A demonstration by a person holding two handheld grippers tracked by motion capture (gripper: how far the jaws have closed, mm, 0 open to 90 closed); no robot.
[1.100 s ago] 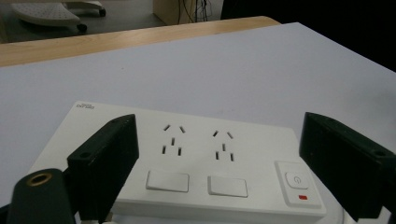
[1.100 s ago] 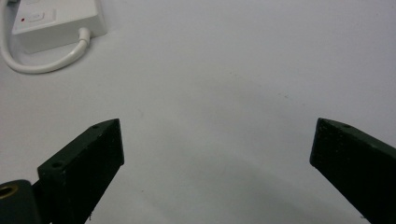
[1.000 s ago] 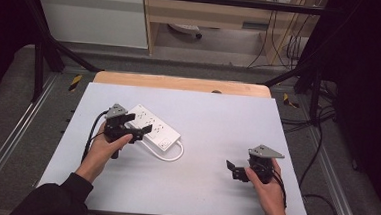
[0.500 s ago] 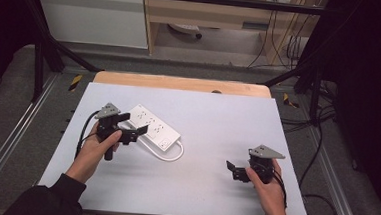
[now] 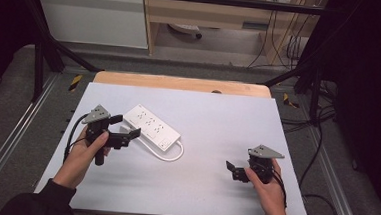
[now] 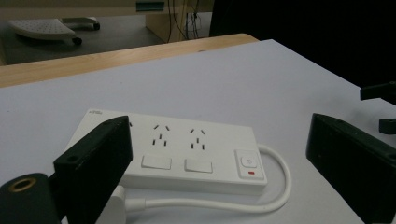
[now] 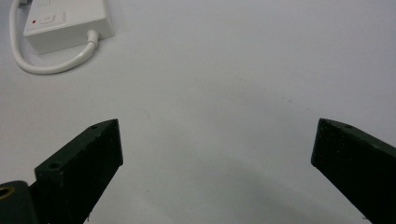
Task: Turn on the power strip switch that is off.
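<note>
Left gripper (image 5: 124, 126) held wide open, nothing between its black jaws; same spread seen in the left gripper view (image 6: 219, 158). Just ahead of those jaws, flat on the sheet: the white rectangular plastic power strip (image 5: 151, 126), with two socket groups, two white rocker switches and a red-marked button at its near end (image 6: 187, 151). Left jaw overlapping the strip's near corner in the left gripper view; touching or just clear cannot be told. Looping from the strip's end, a thick white round cable (image 5: 169, 155), curving back beneath the jaws (image 6: 261, 198).

Right gripper (image 5: 235, 171) likewise spread wide, empty, well apart from the strip. Between its jaws (image 7: 215, 168) only bare sheet; strip end and cable loop far off at the upper left corner (image 7: 56, 28).

Underneath, a pale grey-white table sheet (image 5: 228, 120), wide bare room between the two grippers and toward the far edge. Beyond that edge, a light wooden table rim (image 5: 180, 83).
</note>
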